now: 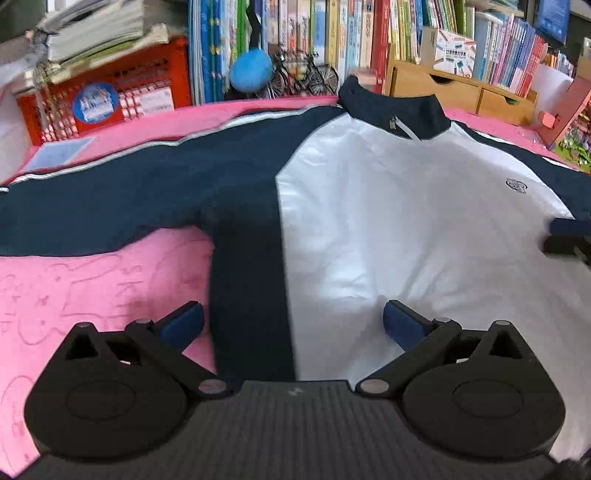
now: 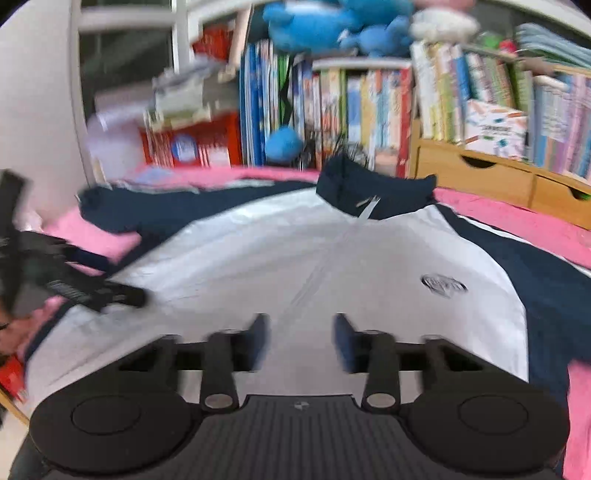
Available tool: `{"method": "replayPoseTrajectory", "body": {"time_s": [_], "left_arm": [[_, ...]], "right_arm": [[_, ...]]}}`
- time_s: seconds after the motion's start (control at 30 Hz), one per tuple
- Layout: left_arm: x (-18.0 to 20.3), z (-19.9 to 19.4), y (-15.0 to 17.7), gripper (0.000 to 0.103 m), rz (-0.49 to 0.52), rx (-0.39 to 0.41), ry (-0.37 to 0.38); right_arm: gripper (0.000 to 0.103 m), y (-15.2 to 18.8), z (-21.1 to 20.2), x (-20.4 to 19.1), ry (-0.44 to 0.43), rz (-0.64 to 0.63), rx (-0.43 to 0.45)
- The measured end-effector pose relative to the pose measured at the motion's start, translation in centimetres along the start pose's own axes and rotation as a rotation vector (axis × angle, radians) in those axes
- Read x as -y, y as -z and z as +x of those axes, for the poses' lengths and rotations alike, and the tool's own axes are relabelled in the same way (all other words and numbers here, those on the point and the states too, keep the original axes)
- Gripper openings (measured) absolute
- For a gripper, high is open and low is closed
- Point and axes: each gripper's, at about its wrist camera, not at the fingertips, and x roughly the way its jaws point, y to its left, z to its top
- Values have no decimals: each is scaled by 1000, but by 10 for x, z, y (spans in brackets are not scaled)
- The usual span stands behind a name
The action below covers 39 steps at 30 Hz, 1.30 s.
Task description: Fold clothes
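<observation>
Pink plush cloth [image 1: 92,291], embossed with faint cartoon outlines, covers the work surface. Behind it stand packed rows of books [image 1: 332,33], a red crate [image 1: 110,96] under a stack of papers, a small wooden drawer unit [image 1: 454,88], a blue plush ball [image 1: 251,70] and a miniature bicycle [image 1: 306,75].

A navy-and-white jacket [image 1: 406,221] lies flat, front up, across the cloth, collar toward the books. The left gripper [image 1: 293,325] hovers low over its hem, jaws spread wide and empty, one finger above the pink cloth, the other above the white panel, the navy side stripe between them. The right gripper [image 2: 300,341] hangs over the white chest near the zipper line, jaws partly open, holding nothing; this view is blurred.

The jacket has a dark stand-up collar [image 1: 391,109], a closed zipper, a small round chest logo [image 1: 516,185], and one navy sleeve [image 1: 110,199], edged in pale piping, stretched out sideways.
</observation>
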Motion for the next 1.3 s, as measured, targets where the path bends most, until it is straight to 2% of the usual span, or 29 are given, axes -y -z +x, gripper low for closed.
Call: {"method": "replayPoseTrajectory", "body": {"time_s": [0.1, 0.27, 0.57, 0.63, 0.7, 0.77, 0.8, 0.87, 1.03, 1.1, 1.23, 1.3], "left_arm": [[2, -3, 8, 103, 10, 44, -2], [-3, 2, 14, 103, 16, 90, 13], [-6, 1, 19, 103, 17, 99, 20], [-6, 1, 19, 103, 15, 100, 19], [-7, 1, 19, 103, 11, 102, 21], [-8, 0, 20, 103, 6, 104, 23], [-8, 0, 20, 103, 4, 105, 24], [-9, 0, 20, 103, 0, 107, 26], [-1, -5, 25, 103, 9, 107, 35], [7, -9, 29, 103, 25, 107, 39], [24, -17, 36, 103, 56, 106, 47], [33, -22, 40, 103, 71, 105, 51]], "right_arm": [[36, -22, 47, -3, 42, -37, -103], [37, -64, 100, 14, 65, 52, -167], [40, -124, 184, 56, 151, 151, -148], [47, -131, 196, 66, 151, 162, -136], [47, -136, 204, 74, 176, 191, -130], [52, -137, 205, 71, 191, 180, -130], [55, -135, 200, 70, 184, 180, -128], [74, -130, 183, 69, 157, 187, -122], [89, -105, 106, 74, 58, 150, -6], [90, -91, 69, 77, -4, 138, 30], [103, -53, -1, 75, -80, 69, 105], [103, -33, -34, 70, -104, 34, 130]]}}
